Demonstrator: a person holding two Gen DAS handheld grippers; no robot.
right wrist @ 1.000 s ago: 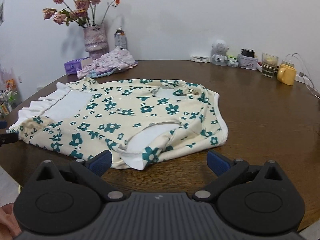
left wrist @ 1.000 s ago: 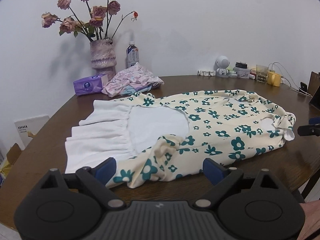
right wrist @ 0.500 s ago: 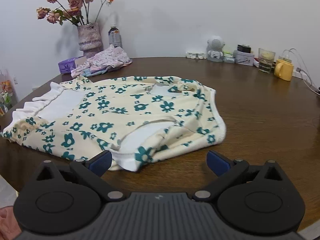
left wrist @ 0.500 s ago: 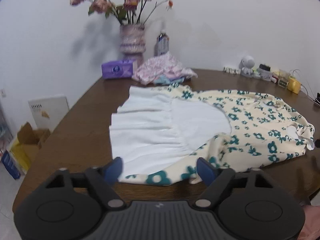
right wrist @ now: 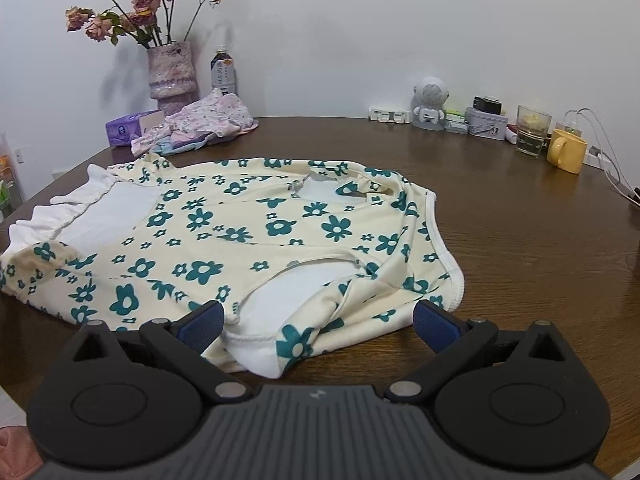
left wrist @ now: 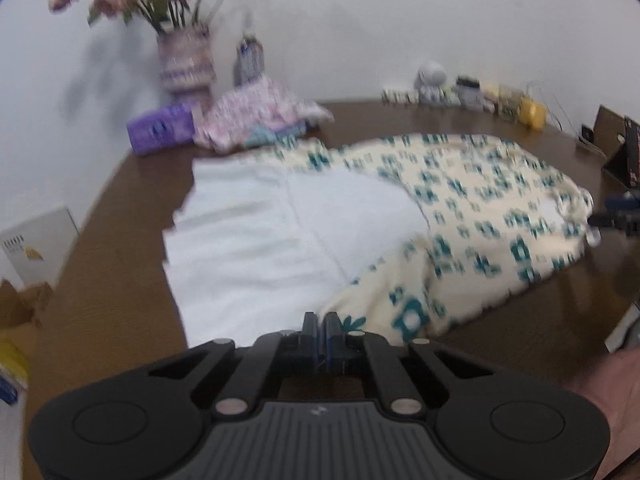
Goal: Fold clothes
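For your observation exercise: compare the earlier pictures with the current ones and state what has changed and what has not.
The left gripper has shut at the dress's near edge, by the white skirt; blur hides whether it pinches cloth. The right gripper has edged closer to the shoulder end, jaws open as before. The dress lies flat as before, and the vase, mug and table are unchanged.

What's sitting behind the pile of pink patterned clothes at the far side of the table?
Behind the pink clothes pile stand a vase of dried roses and a drink bottle. The bottle's base is covered by the pile.
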